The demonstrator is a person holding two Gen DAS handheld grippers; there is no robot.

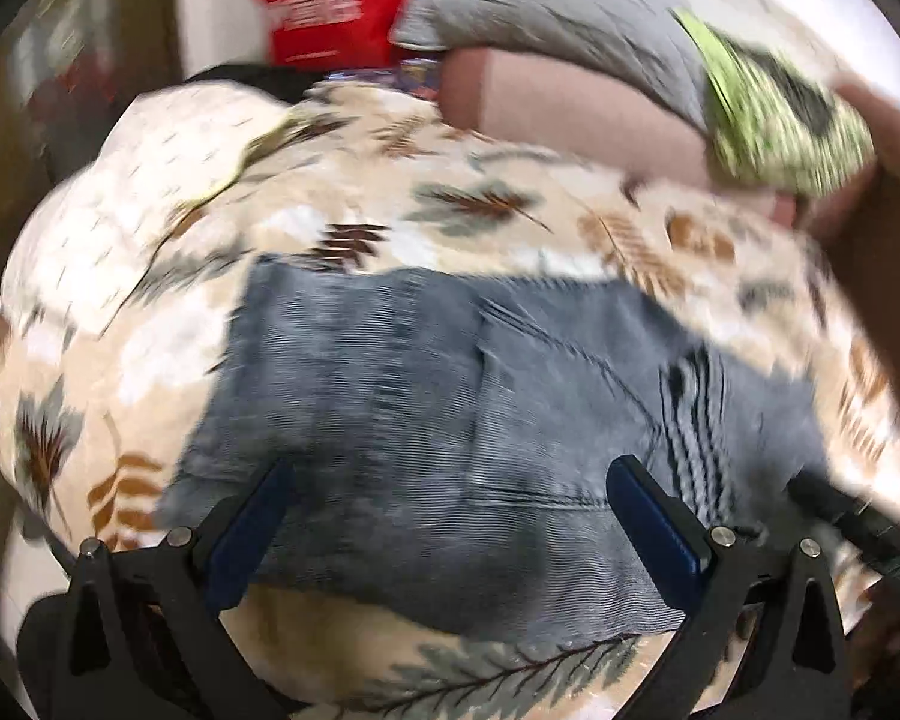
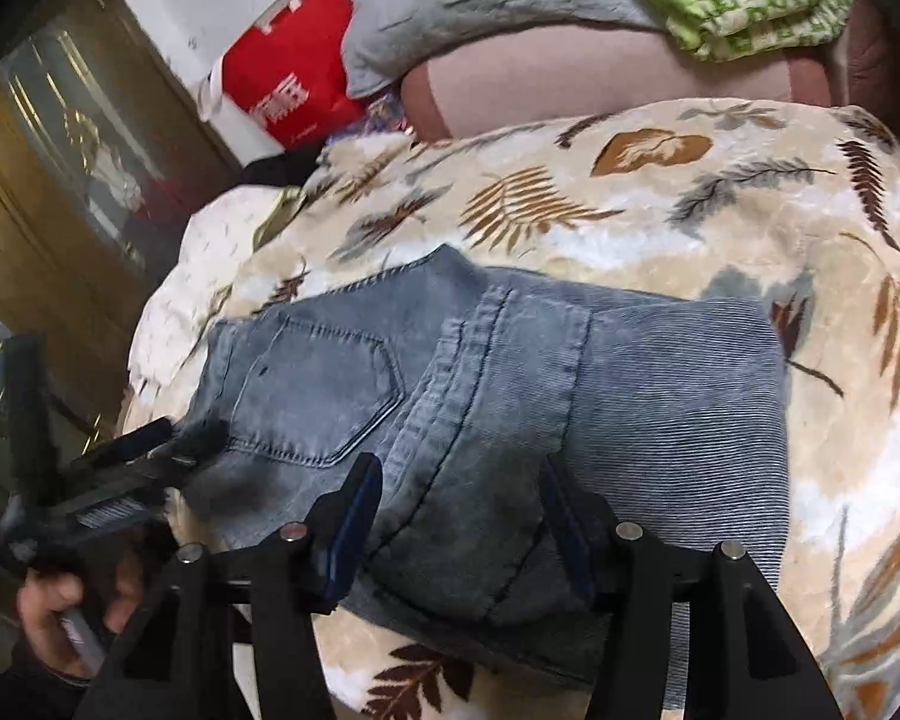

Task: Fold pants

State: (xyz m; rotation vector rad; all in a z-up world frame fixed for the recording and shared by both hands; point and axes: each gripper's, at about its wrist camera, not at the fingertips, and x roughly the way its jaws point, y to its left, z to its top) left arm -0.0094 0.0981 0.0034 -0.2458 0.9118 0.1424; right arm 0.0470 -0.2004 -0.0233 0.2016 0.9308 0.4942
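Observation:
Folded grey-blue jeans (image 2: 510, 396) lie on a leaf-patterned blanket (image 2: 660, 198), with a back pocket (image 2: 318, 396) facing up. My right gripper (image 2: 459, 516) hovers over their near edge with its jaws apart and no cloth pinched between the pads. In the blurred left wrist view the jeans (image 1: 450, 390) fill the middle. My left gripper (image 1: 450, 498) stands wide open above them, holding nothing. The left gripper (image 2: 120, 468) also shows at the jeans' left edge in the right wrist view, with a hand (image 2: 60, 606) on its handle.
Behind the blanket lie a pink bolster (image 2: 600, 78), a grey pillow (image 2: 480, 6) and a green-patterned cloth (image 2: 744, 6). A red bag (image 2: 288, 72) leans against the wall. A wooden cabinet with glass (image 2: 60, 168) stands at the left. A white quilt (image 2: 210, 240) hangs at the bed's edge.

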